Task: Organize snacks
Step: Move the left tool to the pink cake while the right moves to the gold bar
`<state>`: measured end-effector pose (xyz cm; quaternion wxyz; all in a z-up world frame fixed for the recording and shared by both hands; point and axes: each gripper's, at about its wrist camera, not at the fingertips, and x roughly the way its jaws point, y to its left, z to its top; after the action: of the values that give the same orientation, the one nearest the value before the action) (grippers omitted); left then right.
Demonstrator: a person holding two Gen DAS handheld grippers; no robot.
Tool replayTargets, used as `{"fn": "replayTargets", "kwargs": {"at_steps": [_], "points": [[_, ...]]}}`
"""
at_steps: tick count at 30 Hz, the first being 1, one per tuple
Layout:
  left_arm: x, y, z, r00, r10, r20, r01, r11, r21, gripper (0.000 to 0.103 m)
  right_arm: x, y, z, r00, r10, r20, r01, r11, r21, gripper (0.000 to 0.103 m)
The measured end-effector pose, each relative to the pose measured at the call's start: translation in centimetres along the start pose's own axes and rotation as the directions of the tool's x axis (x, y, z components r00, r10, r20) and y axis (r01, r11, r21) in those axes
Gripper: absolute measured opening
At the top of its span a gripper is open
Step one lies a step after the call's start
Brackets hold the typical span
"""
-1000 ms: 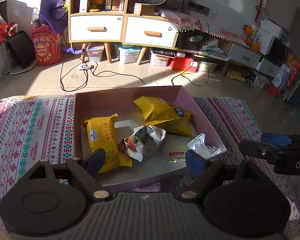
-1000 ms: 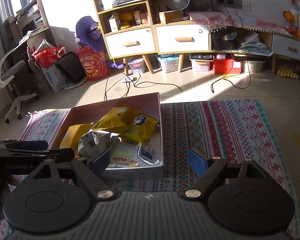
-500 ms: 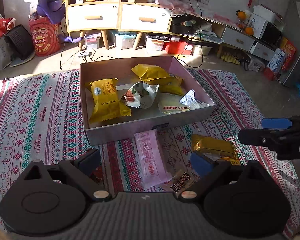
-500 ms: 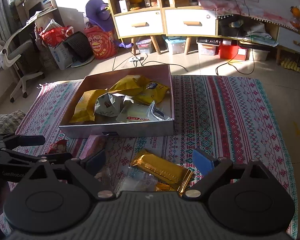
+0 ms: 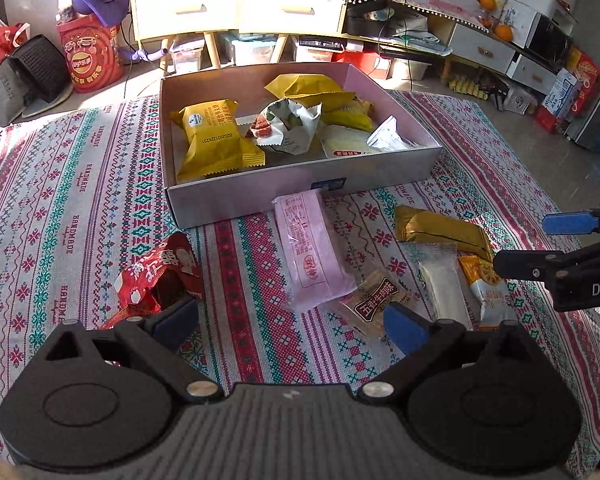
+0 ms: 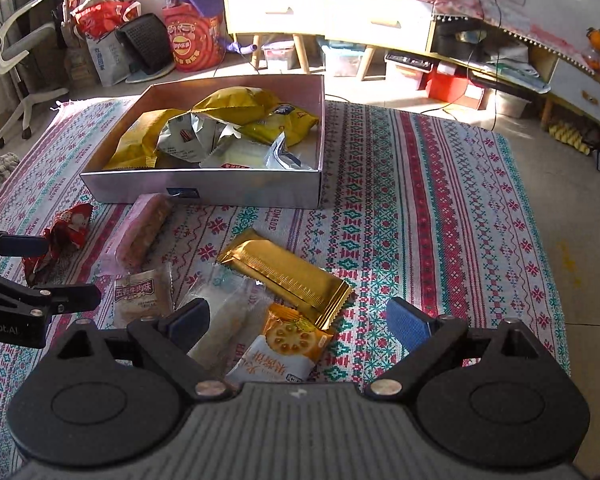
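Room: sunlight is falling across a tiled floor, with a white drawer cabinet (image 5: 236,4) and a red drum (image 5: 90,54) standing at the back.
Surface: a patterned cloth (image 5: 60,184) is lying spread out flat under everything; I cannot tell what is carrying it.
Box (image 5: 300,196): it is sitting on the cloth, holding yellow packets (image 5: 214,138), a crumpled white wrapper (image 5: 288,126) and pale packets.
Loose snacks: a pink bar (image 5: 308,252) is lying just in front of the box; a gold bar (image 6: 284,276), a clear packet (image 6: 224,320), an orange cracker packet (image 6: 280,344) and a brown-label packet (image 6: 140,294) are lying close together near it; a red packet (image 5: 160,276) is lying apart to the left.
Left tool (image 5: 290,320): it is hovering over the loose snacks, fingers spread apart, gripping nothing.
Right tool (image 6: 298,322): it is hovering above the cracker packet, fingers spread apart, gripping nothing.
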<state>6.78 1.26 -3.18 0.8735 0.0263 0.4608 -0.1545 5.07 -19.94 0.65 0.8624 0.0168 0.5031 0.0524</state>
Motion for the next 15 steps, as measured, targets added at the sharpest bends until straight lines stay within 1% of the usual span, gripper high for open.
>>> {"fn": "replayTargets", "kwargs": {"at_steps": [3,8,13,14,15], "points": [[0.6,0.3,0.3,1.000,-0.006,-0.011,0.005,0.999,-0.034,0.101,0.9,-0.6,0.2,0.999,-0.034,-0.015,0.034,0.999,0.003,0.094],[1.4,0.3,1.2,0.999,-0.043,-0.013,0.041,0.996,-0.080,0.099,2.5,-1.6,0.7,0.996,-0.078,-0.038,0.079,0.997,0.006,0.094],[2.5,0.4,1.7,0.998,-0.064,-0.029,0.059,0.990,-0.129,0.089,3.9,-1.7,0.8,0.994,-0.076,-0.073,0.076,0.997,-0.006,0.094],[2.8,0.5,1.9,0.997,-0.067,-0.033,0.062,0.988,-0.141,0.085,4.1,-1.6,0.9,0.994,-0.072,-0.082,0.071,0.997,-0.016,0.094],[3.0,0.5,1.9,0.997,-0.071,-0.036,0.065,0.986,-0.151,0.084,4.3,-1.5,0.9,0.994,-0.070,-0.089,0.068,0.997,-0.025,0.094]]}}
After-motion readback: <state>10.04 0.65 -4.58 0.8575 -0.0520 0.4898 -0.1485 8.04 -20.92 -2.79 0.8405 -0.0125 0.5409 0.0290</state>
